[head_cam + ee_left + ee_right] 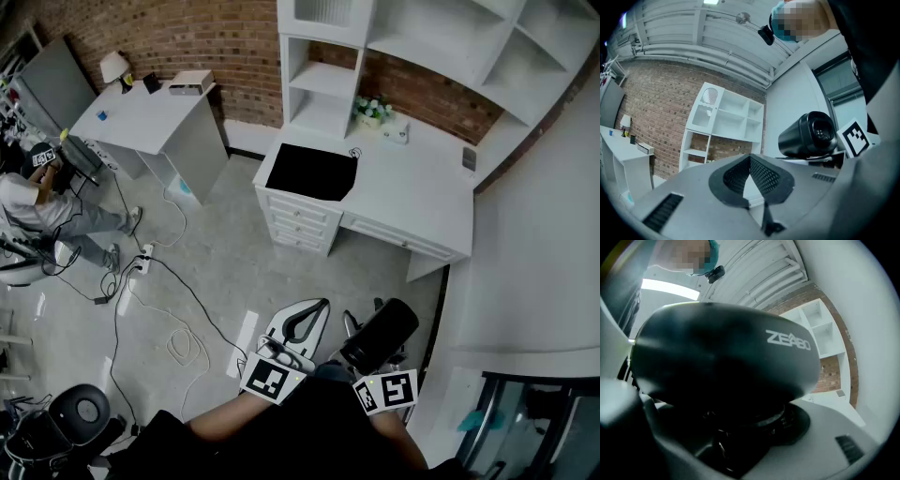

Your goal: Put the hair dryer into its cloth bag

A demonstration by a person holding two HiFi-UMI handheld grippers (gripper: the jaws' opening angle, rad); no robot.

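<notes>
Black plastic hair dryer held, black cloth bag distant
Your right gripper clamps it; the smooth rounded body could slip out. Left gripper closed, empty.

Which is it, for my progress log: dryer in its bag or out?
Out. The right tool holds the dryer near the person; the black bag lies flat on the desk, apart from it.
</notes>
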